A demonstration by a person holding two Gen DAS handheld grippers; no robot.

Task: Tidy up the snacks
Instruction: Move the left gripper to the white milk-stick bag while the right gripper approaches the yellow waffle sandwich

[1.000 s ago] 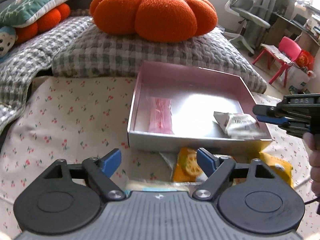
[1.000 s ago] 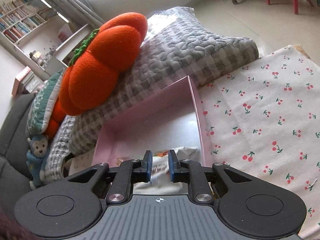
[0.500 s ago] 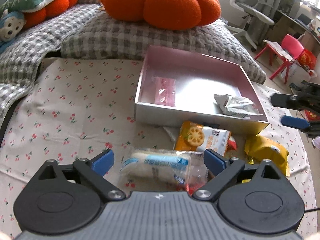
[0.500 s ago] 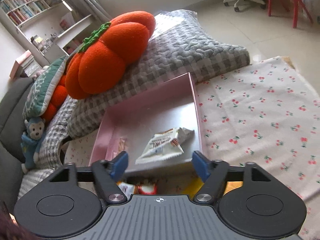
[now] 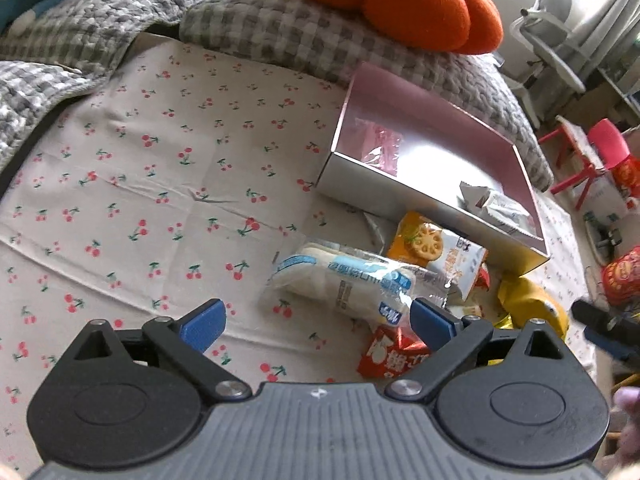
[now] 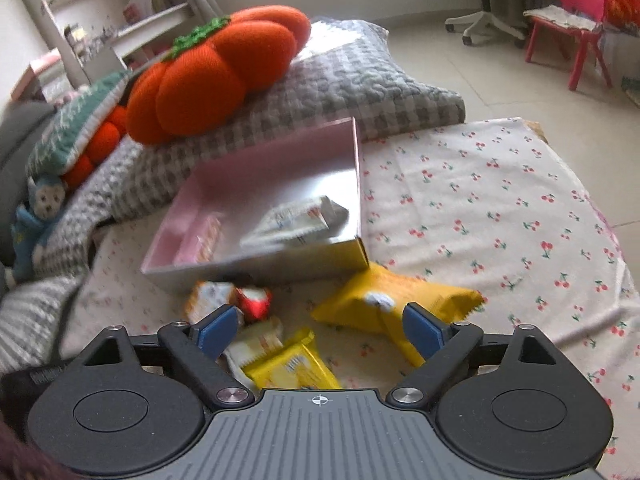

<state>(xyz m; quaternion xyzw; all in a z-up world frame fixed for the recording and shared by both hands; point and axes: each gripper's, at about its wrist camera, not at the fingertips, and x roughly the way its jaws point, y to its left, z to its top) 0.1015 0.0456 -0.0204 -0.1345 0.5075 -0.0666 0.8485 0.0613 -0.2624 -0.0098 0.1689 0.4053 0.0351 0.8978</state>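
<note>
- The left gripper has its jaws wide apart and holds nothing; it hangs over a white bread pack on the cherry cloth.
- The right gripper is also wide open and empty, above a yellow bag and a yellow bar.
- The pink box lies behind the loose snacks; a white packet and a pink packet are inside it.
- An orange packet touches the box's front wall.

free: cherry cloth left of box | blocked: snack pile before box
</note>
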